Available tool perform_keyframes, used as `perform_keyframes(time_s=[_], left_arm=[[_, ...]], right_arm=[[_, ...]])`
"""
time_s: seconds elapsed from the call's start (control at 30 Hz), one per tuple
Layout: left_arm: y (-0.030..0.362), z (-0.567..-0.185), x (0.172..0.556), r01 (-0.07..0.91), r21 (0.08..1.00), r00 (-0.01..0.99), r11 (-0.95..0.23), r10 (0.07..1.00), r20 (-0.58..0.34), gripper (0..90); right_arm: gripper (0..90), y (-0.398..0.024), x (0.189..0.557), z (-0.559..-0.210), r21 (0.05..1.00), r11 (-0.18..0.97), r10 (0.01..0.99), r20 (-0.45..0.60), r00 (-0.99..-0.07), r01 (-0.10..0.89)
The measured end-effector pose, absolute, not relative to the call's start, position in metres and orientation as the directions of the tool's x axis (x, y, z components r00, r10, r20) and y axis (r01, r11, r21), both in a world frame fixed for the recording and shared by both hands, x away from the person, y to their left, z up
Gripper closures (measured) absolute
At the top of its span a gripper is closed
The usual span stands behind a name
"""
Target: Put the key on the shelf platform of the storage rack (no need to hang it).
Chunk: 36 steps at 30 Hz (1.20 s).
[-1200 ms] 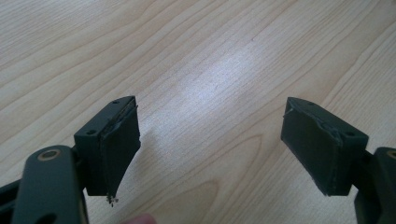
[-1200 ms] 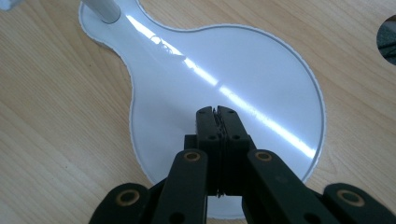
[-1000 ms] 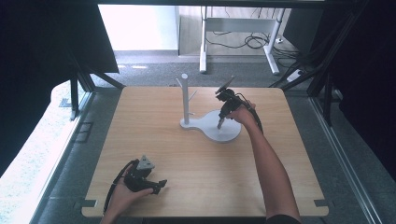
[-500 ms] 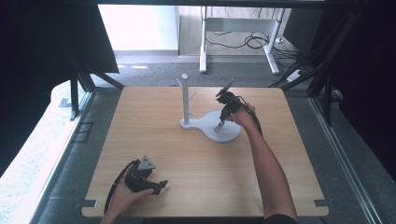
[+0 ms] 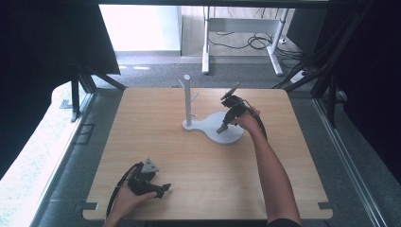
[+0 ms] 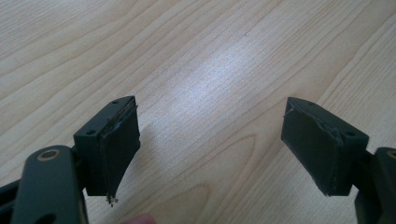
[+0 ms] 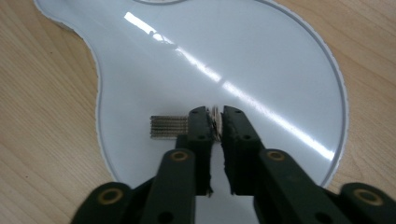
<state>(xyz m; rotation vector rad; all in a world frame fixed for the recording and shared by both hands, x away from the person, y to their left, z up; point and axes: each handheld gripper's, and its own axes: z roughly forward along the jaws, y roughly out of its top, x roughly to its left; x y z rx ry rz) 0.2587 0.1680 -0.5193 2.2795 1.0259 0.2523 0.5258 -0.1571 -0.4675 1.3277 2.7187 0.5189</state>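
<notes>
A white stand has a flat rounded base [image 5: 234, 138] and an upright post [image 5: 187, 101] with short pegs. A short row of thin silver discs [image 7: 168, 127] lies on its side on the base [image 7: 261, 56]. My right gripper [image 5: 221, 128] points down at the base, and its jaws [image 7: 217, 122] have just been opening. They stand a narrow gap apart, with the end disc of the row [image 7: 216, 116] between them. My left gripper [image 5: 163, 189] rests near the table's front left. In its own view the left gripper [image 6: 210, 149] is wide open over bare wood.
The wooden table [image 5: 156, 137] stands on a black frame, with grey floor around it. A white desk frame [image 5: 236, 28] and cables lie beyond the far edge. The person's right forearm [image 5: 274, 175] stretches across the table's right half.
</notes>
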Motion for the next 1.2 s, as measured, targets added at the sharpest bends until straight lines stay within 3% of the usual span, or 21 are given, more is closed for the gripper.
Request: perform_keyframes(time_s=[0.07,0.43,1.2], left_arm=[[0.168,-0.520,0.259,0.611,0.606,0.682,-0.509,0.727,-0.076,19.8],[0.165,-0.520,0.259,0.610,0.601,0.686,-0.517,0.724,-0.074,19.7],[0.166,-0.521,0.260,0.617,0.595,0.677,-0.515,0.733,-0.066,19.7]], right_arm=[[69.7,-0.159,0.524,-0.463,0.344,0.570,0.776,0.074,-0.626,0.747],[54.7,-0.169,0.505,-0.446,0.399,0.558,0.767,0.086,-0.635,0.728],[51.4,-0.242,0.392,-0.457,0.573,0.513,0.721,0.118,-0.683,0.640]])
